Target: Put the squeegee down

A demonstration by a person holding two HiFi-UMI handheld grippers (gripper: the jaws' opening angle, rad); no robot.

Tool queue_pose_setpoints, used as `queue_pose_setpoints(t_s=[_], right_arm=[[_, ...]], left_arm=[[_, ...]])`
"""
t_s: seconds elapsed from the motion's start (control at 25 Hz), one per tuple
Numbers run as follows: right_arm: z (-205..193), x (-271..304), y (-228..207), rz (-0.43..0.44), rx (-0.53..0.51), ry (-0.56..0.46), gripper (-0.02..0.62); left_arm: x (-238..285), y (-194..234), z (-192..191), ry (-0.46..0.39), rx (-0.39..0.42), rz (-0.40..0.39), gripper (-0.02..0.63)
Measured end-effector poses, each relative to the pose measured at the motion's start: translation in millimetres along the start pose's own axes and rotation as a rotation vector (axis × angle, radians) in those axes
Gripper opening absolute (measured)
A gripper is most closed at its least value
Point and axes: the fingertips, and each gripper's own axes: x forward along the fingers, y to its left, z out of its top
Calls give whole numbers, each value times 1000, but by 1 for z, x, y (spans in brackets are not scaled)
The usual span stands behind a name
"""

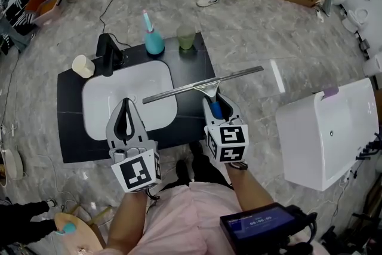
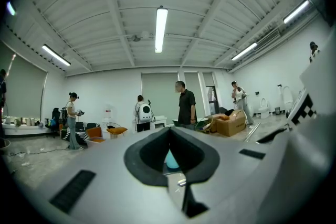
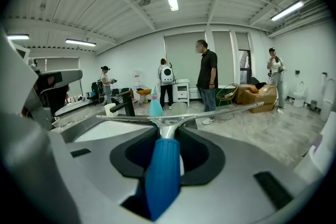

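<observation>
Squeegee [image 1: 203, 85] is not down yet: it's in the right gripper [image 1: 215, 106], whose jaws are clamped on the blue handle, w/ the metal blade sticking out in front, crosswise. Biggest thing under it is the black counter [image 1: 190, 123], w/ a white sink [image 1: 95, 98] set into it. The blade spans from over the sink's right rim, across the bare strip of counter, to past the counter's right edge. It looks held above the surface, not resting, tho contact can't be ruled out from these views. Left gripper [image 1: 126, 103] sits over the sink, jaws closed together, nothing in them. At the back of the counter: black tap [image 1: 108, 54], blue bottle [image 1: 153, 39], green cup [image 1: 185, 37] and white cup [image 1: 83, 66], all well apart from the blade. Step in hand, I'd say: bringing it to its resting spot. Next move prob. needs a lower onto the bare counter right of the sink, blade flat and fully on the top so it won't tip off the edge, then a release.
</observation>
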Motion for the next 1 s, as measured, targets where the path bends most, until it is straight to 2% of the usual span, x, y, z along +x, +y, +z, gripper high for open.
queue_pose_setpoints(t_s=[1.0], right_arm=[[-38,37,-2,1,1,120,126]], left_arm=[[20,8,-19,45,-6,10,9]])
